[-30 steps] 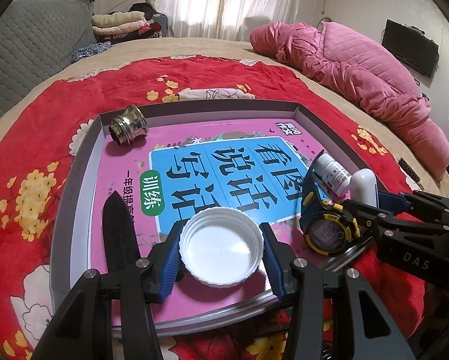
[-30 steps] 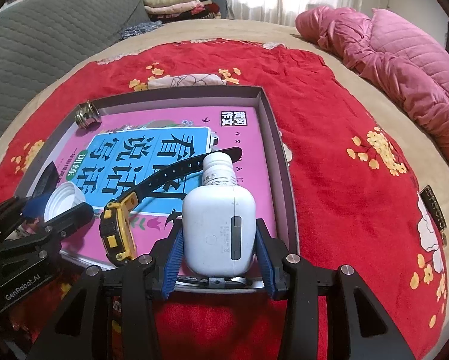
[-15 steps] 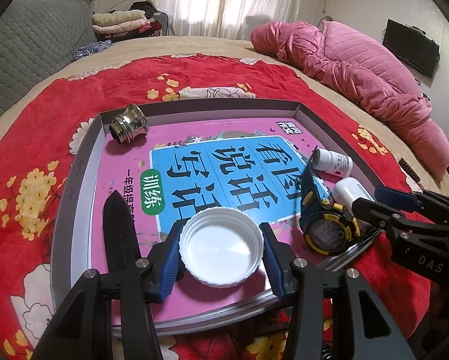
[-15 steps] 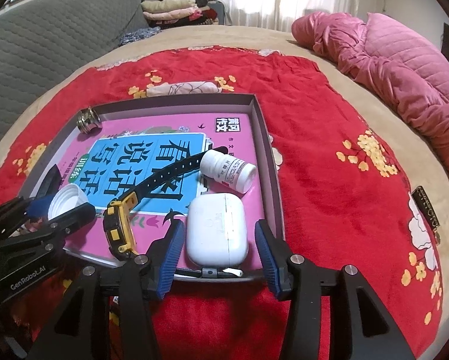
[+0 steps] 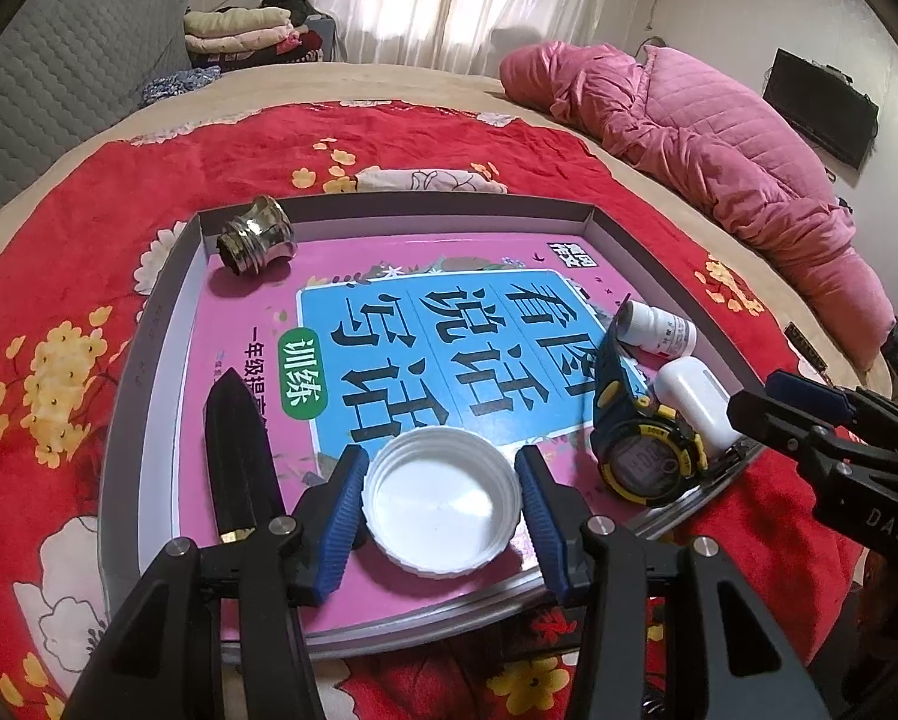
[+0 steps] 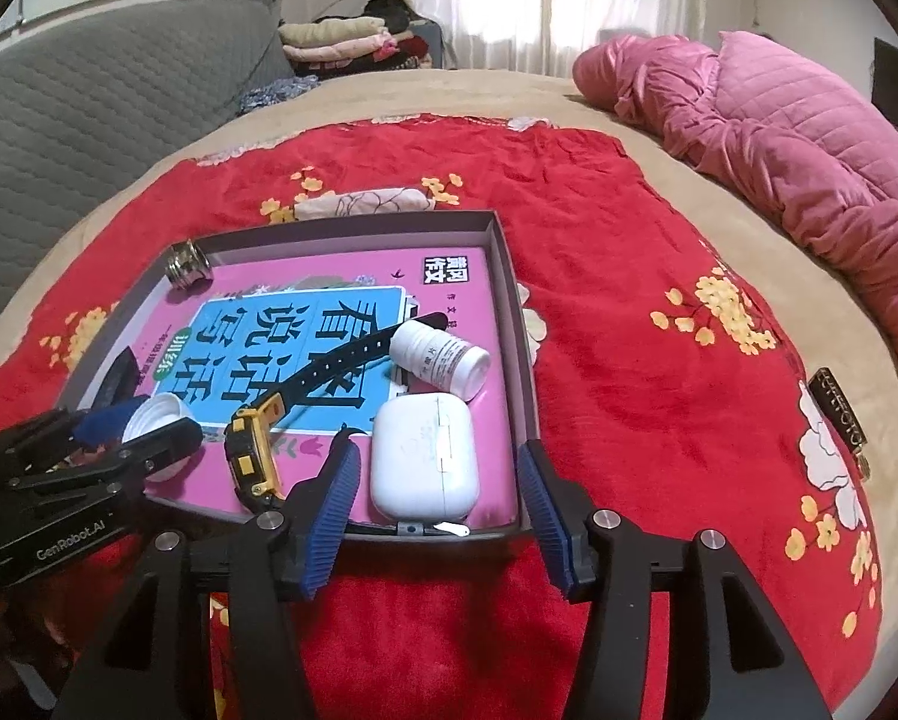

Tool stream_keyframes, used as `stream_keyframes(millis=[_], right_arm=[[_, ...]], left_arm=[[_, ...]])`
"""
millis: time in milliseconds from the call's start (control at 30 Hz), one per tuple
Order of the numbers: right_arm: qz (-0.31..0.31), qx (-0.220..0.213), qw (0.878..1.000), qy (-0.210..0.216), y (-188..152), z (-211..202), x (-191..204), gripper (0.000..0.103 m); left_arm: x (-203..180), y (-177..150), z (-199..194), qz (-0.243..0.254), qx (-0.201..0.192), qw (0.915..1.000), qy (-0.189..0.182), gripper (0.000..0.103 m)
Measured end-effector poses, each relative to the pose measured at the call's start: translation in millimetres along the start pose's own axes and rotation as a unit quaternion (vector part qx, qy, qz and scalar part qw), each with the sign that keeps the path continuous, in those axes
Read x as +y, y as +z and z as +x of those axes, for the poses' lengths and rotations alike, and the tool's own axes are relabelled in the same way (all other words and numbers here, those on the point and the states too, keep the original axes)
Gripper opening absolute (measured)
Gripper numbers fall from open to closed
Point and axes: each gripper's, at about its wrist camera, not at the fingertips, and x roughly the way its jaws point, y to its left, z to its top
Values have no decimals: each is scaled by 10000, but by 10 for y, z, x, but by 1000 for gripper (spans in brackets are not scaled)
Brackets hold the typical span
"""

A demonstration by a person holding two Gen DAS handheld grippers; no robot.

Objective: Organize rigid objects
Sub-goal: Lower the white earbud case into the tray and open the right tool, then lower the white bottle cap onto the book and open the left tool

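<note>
The left gripper (image 5: 443,501) sits at the near edge of the tray (image 5: 149,324), its blue fingers (image 5: 344,498) set around the white cap (image 5: 443,510). The left pad looks to touch the cap's rim and a thin gap shows at the right one, so whether it grips the cap cannot be told. The cap lies open side up on the pink book (image 5: 389,312) that fills the tray floor. Just left of it lies a black pen cap (image 5: 236,456), pointing far.

The right gripper (image 6: 440,495) is at the tray's near right corner, fingers (image 6: 541,498) spread wide and holding nothing. The white earbud case (image 6: 425,456) lies flat between them, touching neither pad. Left of the case, a black and yellow watch (image 6: 257,450) stands on edge, its strap running far and right across the book. Past the case a small white bottle (image 6: 440,357) lies on its side, near the tray's right wall, with the strap's end touching it.

In the tray's far left corner a silver metal cap (image 5: 257,237) lies on its side. The tray rests on a red flowered blanket (image 6: 628,312) on the bed. Farther right is a pink quilted coat (image 6: 778,138), and folded clothes (image 6: 335,39) are stacked at the far end.
</note>
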Motion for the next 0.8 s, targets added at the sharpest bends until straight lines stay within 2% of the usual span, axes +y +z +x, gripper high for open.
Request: stream_keyframes(millis=[800], right_arm=[[169, -57, 9997, 135, -21, -83, -26, 64]], left_arm=[[51, -12, -62, -142, 97, 9997, -164, 51]])
